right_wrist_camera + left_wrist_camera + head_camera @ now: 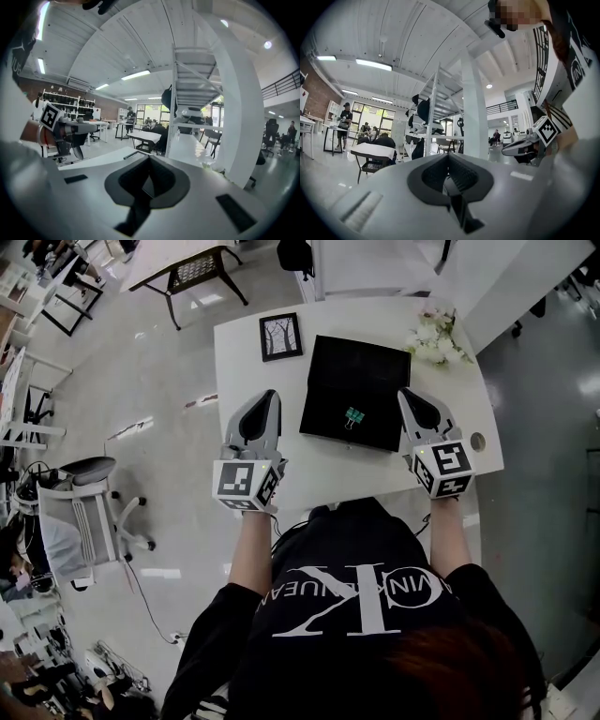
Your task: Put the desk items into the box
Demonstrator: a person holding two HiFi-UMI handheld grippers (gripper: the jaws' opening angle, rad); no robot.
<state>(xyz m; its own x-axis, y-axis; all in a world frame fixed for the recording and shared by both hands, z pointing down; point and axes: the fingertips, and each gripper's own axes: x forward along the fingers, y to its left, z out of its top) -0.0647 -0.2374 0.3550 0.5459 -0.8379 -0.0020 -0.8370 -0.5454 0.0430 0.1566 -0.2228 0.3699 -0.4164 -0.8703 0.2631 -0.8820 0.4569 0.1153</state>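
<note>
While both tongs flank the black box (356, 381) on the white desk (375, 470), the left gripper (271, 395) is near its left side and the right gripper (406, 393) is just beside its right edge. Both have their jaws pressed together on nothing. A green binder clip (354, 417) already lies in the box (near the front edge). A small framed picture (280, 337) and white flowers (434, 337) sit further back.
</note>
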